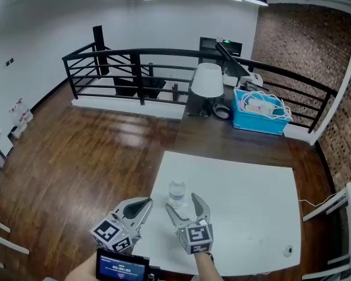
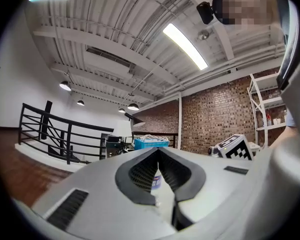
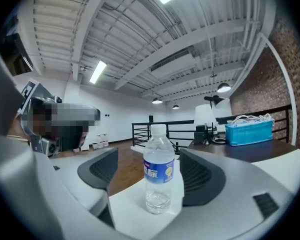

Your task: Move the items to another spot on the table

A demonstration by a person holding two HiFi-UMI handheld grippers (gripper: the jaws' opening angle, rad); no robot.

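As it stands upright, the clear bottle [image 3: 158, 171] carries a blue label [image 3: 159, 167].

Past the meeting tips of my left tool [image 2: 157, 151], the water bottle [image 2: 155, 180] shows only as a thin sliver in the left gripper view. The jaws hide the rest of it. In the right gripper view the print on its label [image 3: 158, 170] is too blurred to read. In the head view my right forearm [image 1: 206, 269] is cut off by the near edge. So is the small screen [image 1: 121, 268], whose figures are too small to read. A tiny round thing [image 1: 288, 250] by the near right corner of the desk [image 1: 245, 215] is too small to name.
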